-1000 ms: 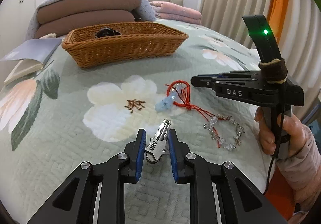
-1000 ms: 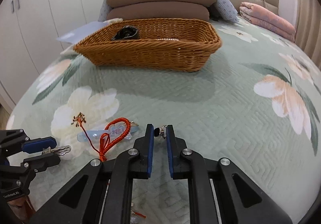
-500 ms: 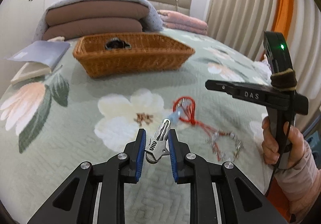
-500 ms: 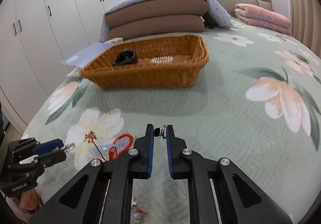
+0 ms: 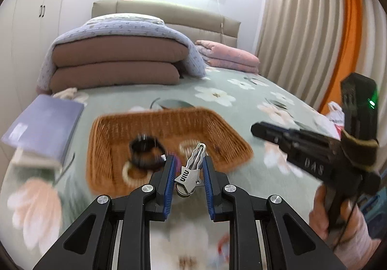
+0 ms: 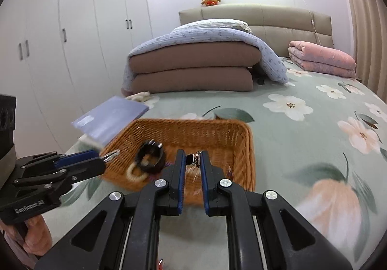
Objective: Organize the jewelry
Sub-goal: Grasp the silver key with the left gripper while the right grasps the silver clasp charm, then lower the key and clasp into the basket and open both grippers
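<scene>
Left wrist view: silver hair clip (image 5: 191, 170) stamped "miu", right gripper (image 5: 256, 129) embossed "DAS".

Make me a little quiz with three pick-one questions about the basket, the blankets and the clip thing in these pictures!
1. Where is the black ring-shaped thing?
A. inside the wicker basket
B. on the pink blanket
C. on the purple book

2. What colour are the two thick folded blankets stacked under the lilac quilt?
A. green
B. brown
C. yellow

3. What is the left gripper doing with the silver hair clip?
A. its fingers are wide apart with nothing in them
B. it is pressing the clip into the bed
C. its fingers are pinching the clip above the basket

Answers:
1 A, the ring lies on the basket floor.
2 B, both folds are plain brown.
3 C, the blue pads sit against the clip's sides, with the basket behind it.
</scene>
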### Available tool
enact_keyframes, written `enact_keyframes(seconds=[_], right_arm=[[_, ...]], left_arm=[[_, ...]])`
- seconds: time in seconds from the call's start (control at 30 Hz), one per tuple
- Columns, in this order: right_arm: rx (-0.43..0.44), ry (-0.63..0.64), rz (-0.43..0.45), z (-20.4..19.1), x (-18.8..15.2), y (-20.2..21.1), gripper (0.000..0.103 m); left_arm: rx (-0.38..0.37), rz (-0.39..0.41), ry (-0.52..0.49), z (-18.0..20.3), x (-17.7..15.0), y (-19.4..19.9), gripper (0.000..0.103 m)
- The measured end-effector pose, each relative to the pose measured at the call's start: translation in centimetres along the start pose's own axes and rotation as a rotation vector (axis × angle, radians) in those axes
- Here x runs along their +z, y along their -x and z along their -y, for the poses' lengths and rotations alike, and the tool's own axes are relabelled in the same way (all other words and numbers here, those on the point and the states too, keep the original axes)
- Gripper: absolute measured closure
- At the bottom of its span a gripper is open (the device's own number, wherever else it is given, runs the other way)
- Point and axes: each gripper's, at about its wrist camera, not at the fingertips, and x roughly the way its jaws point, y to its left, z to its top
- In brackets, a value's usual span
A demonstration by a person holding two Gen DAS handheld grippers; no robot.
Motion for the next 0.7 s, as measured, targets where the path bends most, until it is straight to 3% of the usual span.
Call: enact_keyframes(seconds=[0.13,0.3,0.43,0.7], right_arm=[[0.015,-0.042,-0.018,1.7,0.7,-4.3,0.089],[0.042,-0.098,-0.079,3.6,-1.2,-7.6,0.089],[0.086,-0.138,-0.112,4.4,-1.8,-8.6,0.089],[0.040,-0.120,-0.136,4.2,-2.5,-9.1,0.088]], left_arm=[[-0.005,-0.019,0.031,-0.8,2.1,-5.1,0.080],[-0.022,-0.053,0.074,-2.4,0.8,-9.8,0.080],[-0.007,-0.073,0.037,-2.0,0.0,-10.7,0.080],[-0.017,-0.094,0.023,-1.7,-0.5,-11.1,0.080]])
